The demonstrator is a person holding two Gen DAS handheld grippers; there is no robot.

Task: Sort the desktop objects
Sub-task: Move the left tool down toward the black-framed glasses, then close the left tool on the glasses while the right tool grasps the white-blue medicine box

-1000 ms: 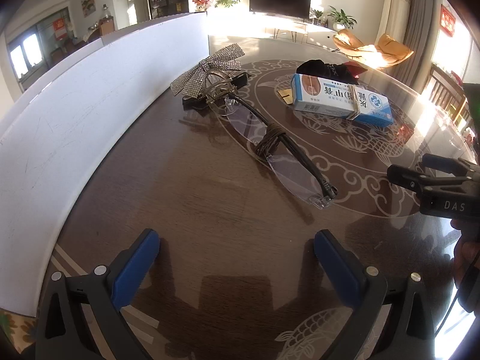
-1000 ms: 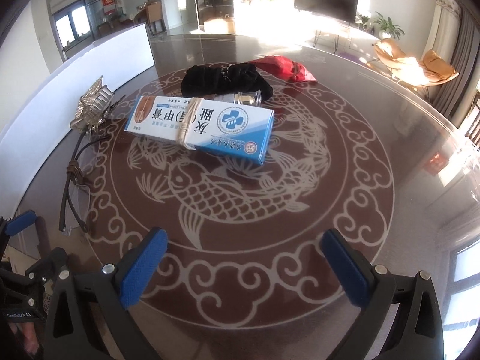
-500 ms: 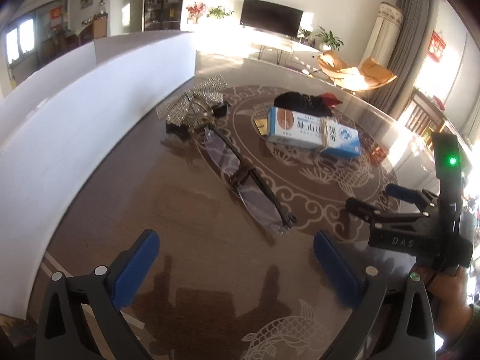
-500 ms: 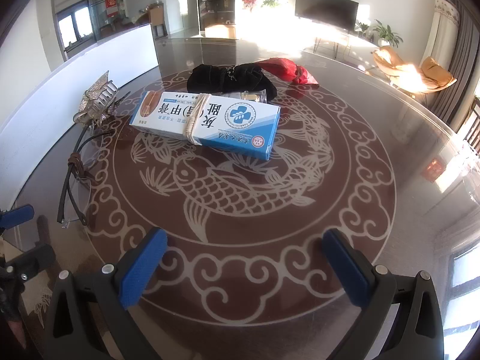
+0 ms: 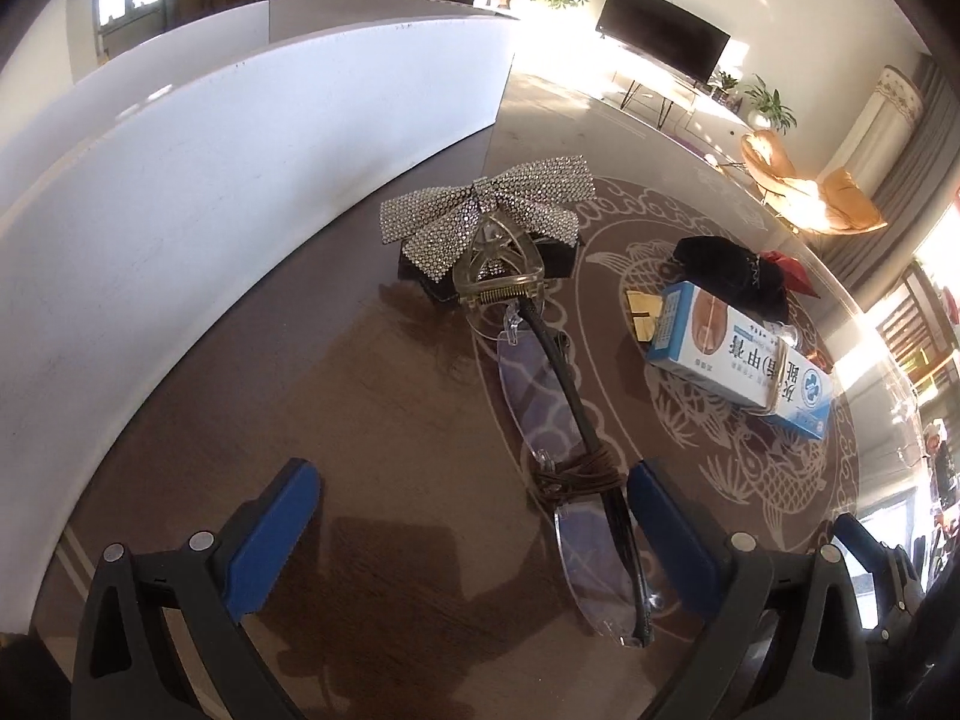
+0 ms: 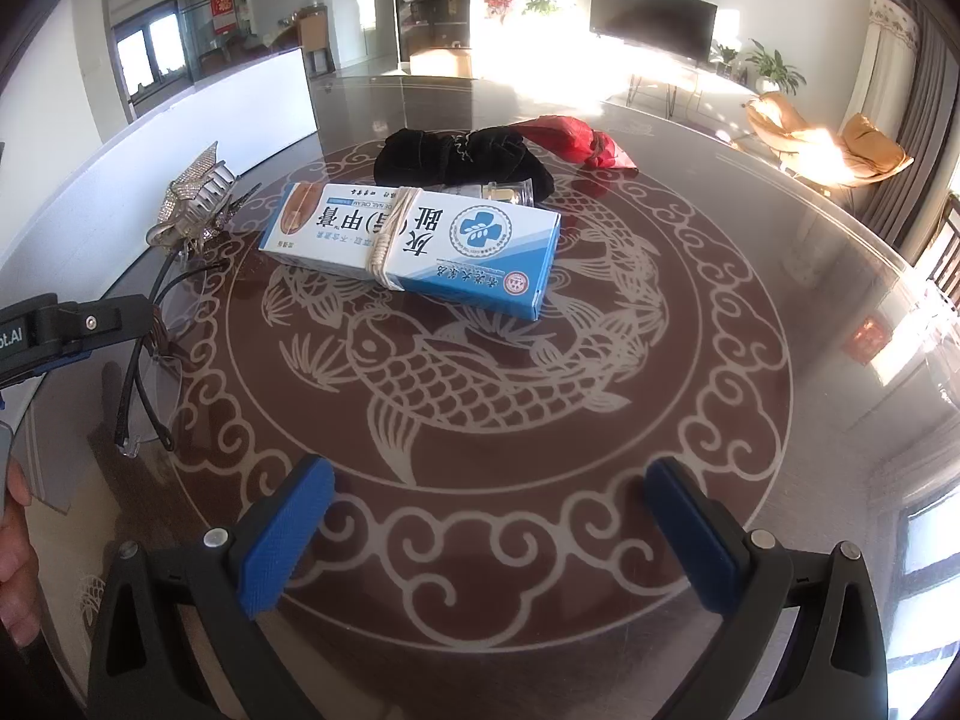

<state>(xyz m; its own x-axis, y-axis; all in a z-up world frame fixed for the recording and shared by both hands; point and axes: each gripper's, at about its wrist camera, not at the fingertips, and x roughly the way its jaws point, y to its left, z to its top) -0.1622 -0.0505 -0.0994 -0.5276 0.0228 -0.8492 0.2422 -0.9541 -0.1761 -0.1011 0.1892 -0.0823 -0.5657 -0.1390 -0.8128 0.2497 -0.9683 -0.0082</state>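
Rimless glasses (image 5: 570, 438) with a brown cord wound round the bridge lie on the round table; their near lens reaches between my open left gripper (image 5: 474, 519) fingers, close to the right one. A rhinestone bow clip (image 5: 486, 210) sits beyond them. A blue-and-white cream box (image 6: 414, 246) tied with string lies mid-table, well ahead of my open right gripper (image 6: 489, 519), which holds nothing. Behind the box are a black pouch (image 6: 462, 159) and a red cloth (image 6: 576, 138). The glasses (image 6: 141, 372) and bow clip (image 6: 192, 198) also show at the left in the right wrist view.
A white curved board (image 5: 180, 168) walls the table's left side. The glass tabletop (image 6: 750, 276) bears a carp pattern. A small gold item (image 5: 642, 312) lies by the box. A hand (image 6: 15, 570) holds the left gripper's body at the left edge.
The left gripper has moved forward and lower toward the glasses, so their near lens now lies between its fingers. The right gripper has edged slightly closer to the box.
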